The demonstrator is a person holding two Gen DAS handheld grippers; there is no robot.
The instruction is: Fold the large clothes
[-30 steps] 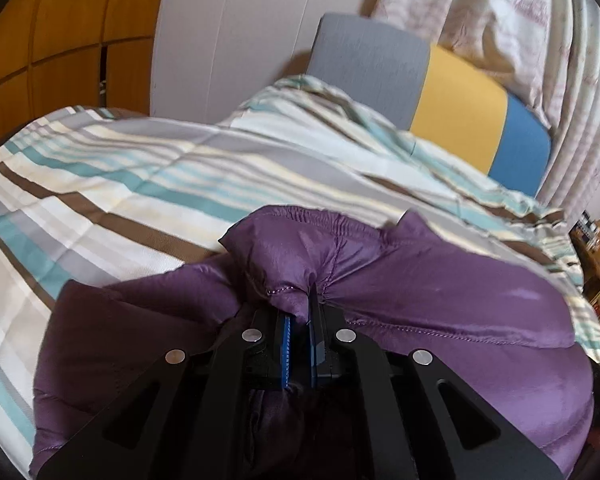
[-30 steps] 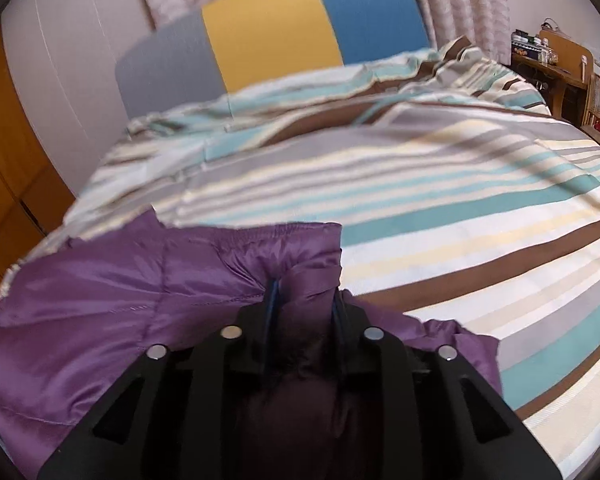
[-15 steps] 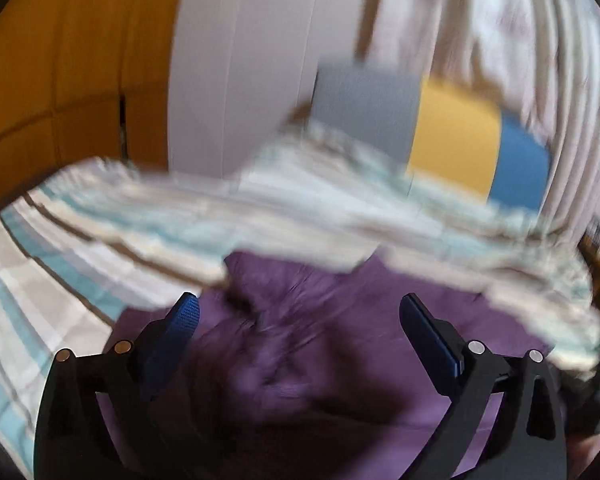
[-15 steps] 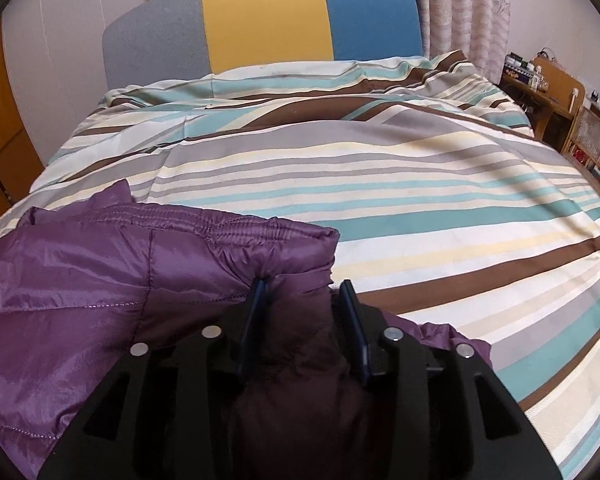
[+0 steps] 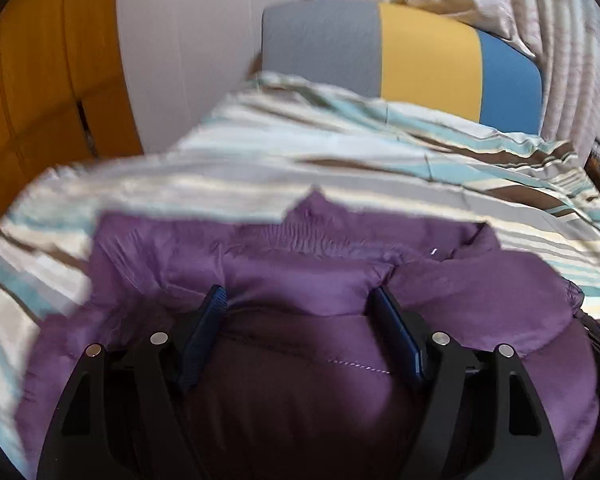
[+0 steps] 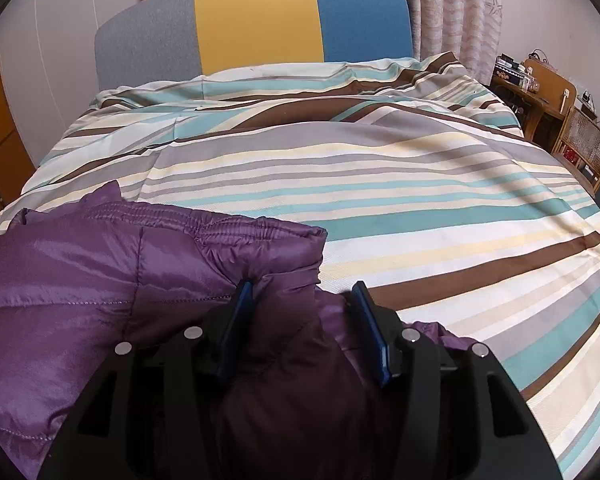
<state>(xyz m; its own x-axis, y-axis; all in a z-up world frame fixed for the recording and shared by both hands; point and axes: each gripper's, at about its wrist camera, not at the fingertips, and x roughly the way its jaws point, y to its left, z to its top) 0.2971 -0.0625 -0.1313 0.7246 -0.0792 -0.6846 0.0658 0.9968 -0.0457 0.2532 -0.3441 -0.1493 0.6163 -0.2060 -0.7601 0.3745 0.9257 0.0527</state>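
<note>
A purple puffer jacket [image 5: 320, 272] lies folded over on a striped duvet [image 5: 340, 152]. In the left wrist view my left gripper [image 5: 300, 296] is open, its blue-padded fingers [image 5: 204, 328] spread wide, with a puffed fold of jacket bulging between them. In the right wrist view the jacket [image 6: 100, 272] fills the lower left, its elastic hem edge on top. My right gripper [image 6: 304, 292] is open, fingers [image 6: 370, 332] apart, with jacket cloth lying loosely between them at the jacket's right corner.
The bed has a grey, yellow and blue headboard [image 6: 256, 20] with curtains [image 6: 456, 4] behind. An orange wardrobe [image 5: 40, 80] stands left. A wooden desk and wicker chair [image 6: 580, 140] stand right of the bed. The striped duvet [image 6: 420, 200] stretches to the right.
Both grippers opened and let go of the jacket. The left one opened wide, then narrowed somewhat and shifted right. The right one opened more slowly and pulled back a little.
</note>
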